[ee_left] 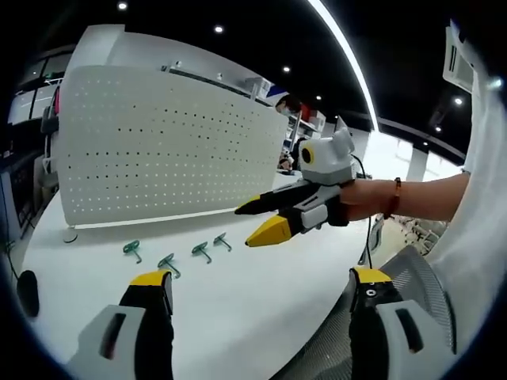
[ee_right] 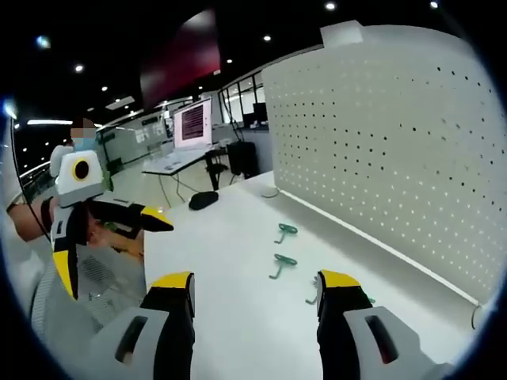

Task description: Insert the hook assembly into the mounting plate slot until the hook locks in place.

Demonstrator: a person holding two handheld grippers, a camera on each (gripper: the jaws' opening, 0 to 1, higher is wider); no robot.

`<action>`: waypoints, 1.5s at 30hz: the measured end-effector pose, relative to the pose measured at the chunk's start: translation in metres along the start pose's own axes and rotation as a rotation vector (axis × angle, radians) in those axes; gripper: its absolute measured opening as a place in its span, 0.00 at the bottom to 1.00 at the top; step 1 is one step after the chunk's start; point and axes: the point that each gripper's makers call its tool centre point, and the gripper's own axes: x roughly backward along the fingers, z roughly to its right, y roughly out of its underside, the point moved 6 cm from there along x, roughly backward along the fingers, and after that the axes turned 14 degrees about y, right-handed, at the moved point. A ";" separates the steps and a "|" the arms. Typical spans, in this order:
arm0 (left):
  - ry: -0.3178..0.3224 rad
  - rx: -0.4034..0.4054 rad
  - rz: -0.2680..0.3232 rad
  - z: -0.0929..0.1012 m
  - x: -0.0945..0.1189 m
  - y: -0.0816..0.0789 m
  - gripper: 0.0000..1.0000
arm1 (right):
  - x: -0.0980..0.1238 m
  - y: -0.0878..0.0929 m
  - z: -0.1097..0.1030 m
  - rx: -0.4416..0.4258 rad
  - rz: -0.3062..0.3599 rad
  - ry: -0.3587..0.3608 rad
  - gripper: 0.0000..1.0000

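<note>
**Both tongs open above the bench, four green hooks lying loose before the pegboard**

In the left gripper view, the left tongs (ee_left: 257, 286) are nearest, with the two yellow-tipped jaws standing wide apart and nothing between them. They hang over the white bench (ee_left: 238, 309). A little further, the right tongs (ee_left: 257, 222) come in from the right side, held by a hand (ee_left: 368, 199) with a bracelet on the wrist. Their jaws are also apart and hold nothing, and they point toward the pegboard.

Beyond the left tongs, four green hooks lie in a row on the bench: the first hook (ee_left: 132, 249), the second hook (ee_left: 167, 264), the third hook (ee_left: 201, 251) and the fourth hook (ee_left: 222, 240). All lie apart from each other and near the foot of the white pegboard (ee_left: 158, 150), which stands upright at the far side of the bench.

In the right gripper view, the right tongs (ee_right: 253, 294) are open and empty over the bench (ee_right: 222, 261). Hooks lie ahead of them, one (ee_right: 283, 264) nearer and one (ee_right: 285, 231) further, beside the pegboard (ee_right: 396, 142). The left tongs (ee_right: 111, 237) show at the left. Far behind stands a lit monitor (ee_right: 192, 123) on a desk.
</note>
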 end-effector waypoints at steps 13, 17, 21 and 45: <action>-0.018 0.001 0.002 -0.006 0.005 0.000 0.94 | -0.020 -0.005 -0.001 0.077 -0.044 -0.033 0.61; -0.023 0.005 0.005 -0.007 0.005 0.000 0.94 | -0.027 -0.003 -0.004 0.126 -0.072 -0.053 0.61; -0.021 0.006 0.012 -0.006 0.005 -0.001 0.94 | -0.033 -0.003 -0.005 0.147 -0.089 -0.061 0.61; -0.031 0.007 0.010 -0.010 0.012 -0.001 0.94 | -0.067 0.002 -0.012 0.253 -0.175 -0.105 0.58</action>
